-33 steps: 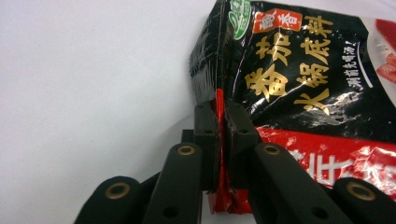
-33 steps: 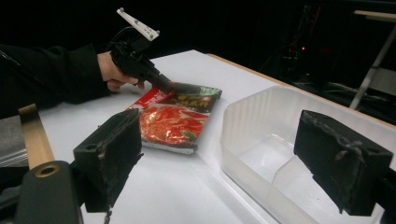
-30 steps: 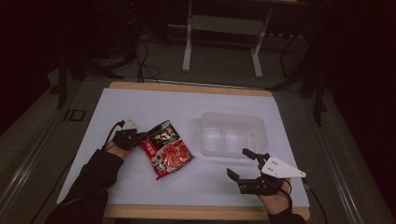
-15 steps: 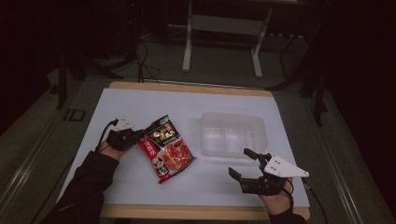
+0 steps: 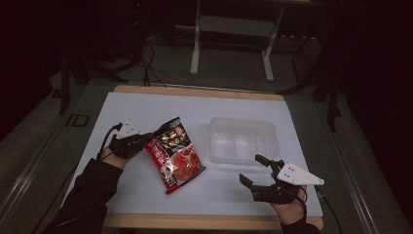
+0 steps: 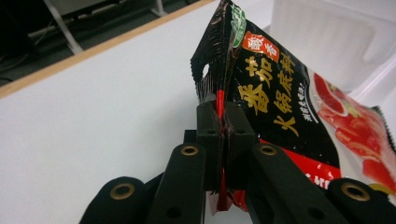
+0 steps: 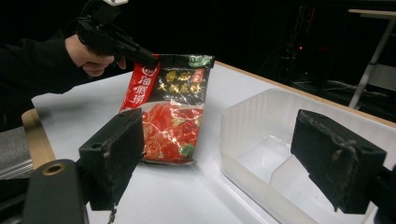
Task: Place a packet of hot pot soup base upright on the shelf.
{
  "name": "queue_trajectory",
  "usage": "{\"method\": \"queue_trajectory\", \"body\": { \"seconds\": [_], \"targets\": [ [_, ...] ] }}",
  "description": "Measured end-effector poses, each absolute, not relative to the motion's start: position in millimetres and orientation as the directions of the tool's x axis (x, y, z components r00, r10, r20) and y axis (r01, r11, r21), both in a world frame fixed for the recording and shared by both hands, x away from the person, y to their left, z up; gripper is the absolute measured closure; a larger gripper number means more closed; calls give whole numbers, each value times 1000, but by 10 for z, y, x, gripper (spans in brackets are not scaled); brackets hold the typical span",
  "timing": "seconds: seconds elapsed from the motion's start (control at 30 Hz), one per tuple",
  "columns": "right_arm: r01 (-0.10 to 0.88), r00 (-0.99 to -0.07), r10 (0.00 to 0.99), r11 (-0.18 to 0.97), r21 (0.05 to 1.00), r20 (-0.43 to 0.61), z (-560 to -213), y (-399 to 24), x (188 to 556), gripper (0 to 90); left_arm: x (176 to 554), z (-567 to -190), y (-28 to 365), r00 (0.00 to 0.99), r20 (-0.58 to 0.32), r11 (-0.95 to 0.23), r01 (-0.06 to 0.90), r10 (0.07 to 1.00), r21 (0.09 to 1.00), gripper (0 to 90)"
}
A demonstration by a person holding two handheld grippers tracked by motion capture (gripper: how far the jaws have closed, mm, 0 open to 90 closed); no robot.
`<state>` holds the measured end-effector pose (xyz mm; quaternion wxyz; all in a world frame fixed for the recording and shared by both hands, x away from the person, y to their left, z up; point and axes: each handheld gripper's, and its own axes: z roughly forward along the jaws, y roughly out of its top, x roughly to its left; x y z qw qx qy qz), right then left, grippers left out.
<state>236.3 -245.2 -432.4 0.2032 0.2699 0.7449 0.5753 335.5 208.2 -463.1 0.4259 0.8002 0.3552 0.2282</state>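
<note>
Red pouch edge in left gripper

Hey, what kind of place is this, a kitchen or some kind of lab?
Likely a lab or recording workspace, not a kitchen: a bare white table in a dark room, cables on the floor, and a metal stand behind it.

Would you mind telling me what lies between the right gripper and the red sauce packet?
Nothing: in the high view, only bare white table separates the open right gripper from the sauce packet, which the left gripper holds.
</note>
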Motion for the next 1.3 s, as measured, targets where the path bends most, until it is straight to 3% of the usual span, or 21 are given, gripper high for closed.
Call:
{"method": "queue_trajectory", "body": {
  "seconds": [0.7,1.07,1.3],
  "targets": [
    [174,-767,641,190,966,13,-4313,-2465,2365,190,2960,-4224,1772,686,159,-395,200,710,897,884],
    [184,-776,630,179,967,30,-4242,-2471,2349,238,2811,-3827,1899,738,86,-267,130,669,955,882],
    [149,-786,617,163,975,17,-4082,-2469,2317,238,2742,-3590,1840,773,110,-247,61,625,967,882]
  ]
}}
